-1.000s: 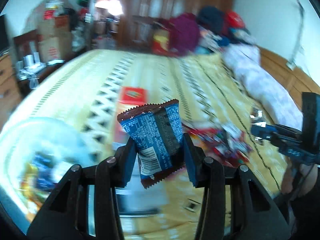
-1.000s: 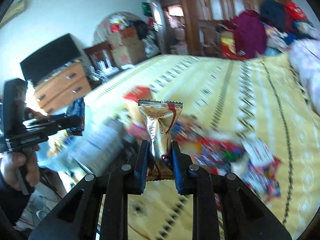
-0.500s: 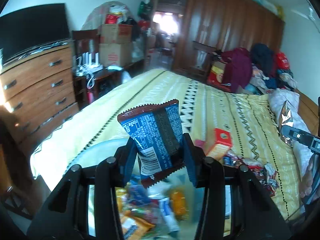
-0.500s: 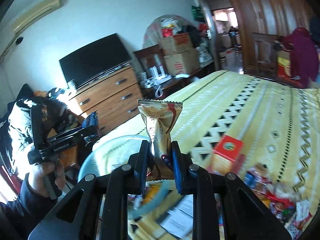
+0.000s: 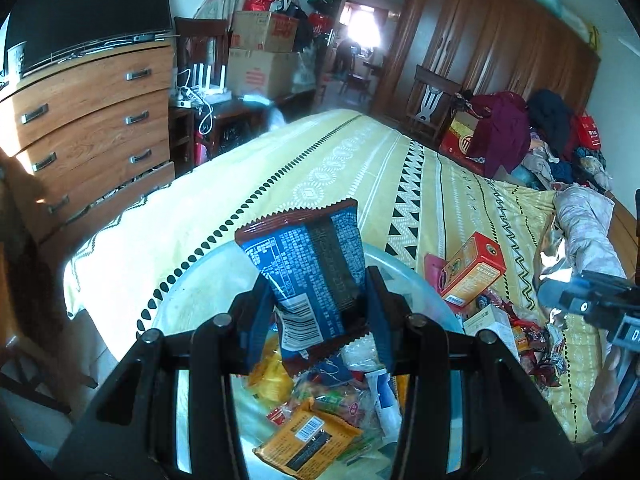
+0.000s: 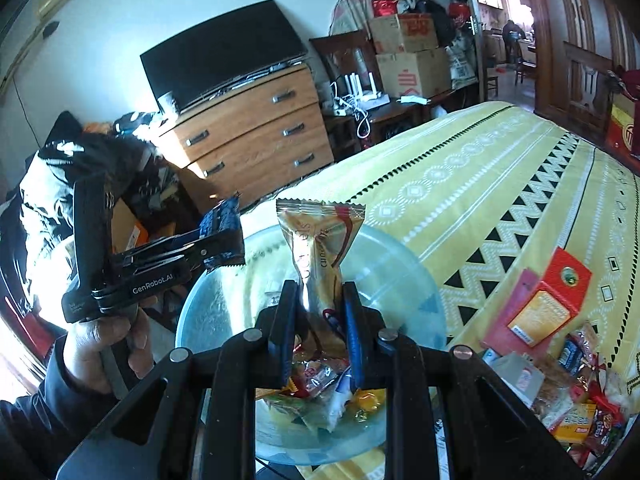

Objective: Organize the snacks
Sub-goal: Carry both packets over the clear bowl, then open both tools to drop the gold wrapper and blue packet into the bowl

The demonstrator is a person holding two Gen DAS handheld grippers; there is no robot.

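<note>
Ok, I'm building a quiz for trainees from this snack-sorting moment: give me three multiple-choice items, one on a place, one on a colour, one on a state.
1. Where is the red box?
A. on the bedspread right of the bowl
B. inside the bowl
C. on the dresser

2. What colour is the packet in the right gripper?
A. green
B. gold
C. white

3. How is the left gripper?
A. open and empty
B. lying on the bed
C. shut on a blue packet

Answers:
1 A, it lies on the yellow bedspread beside the clear bowl.
2 B, the gold packet stands between the fingers.
3 C, the blue packet is clamped above the bowl.
</note>
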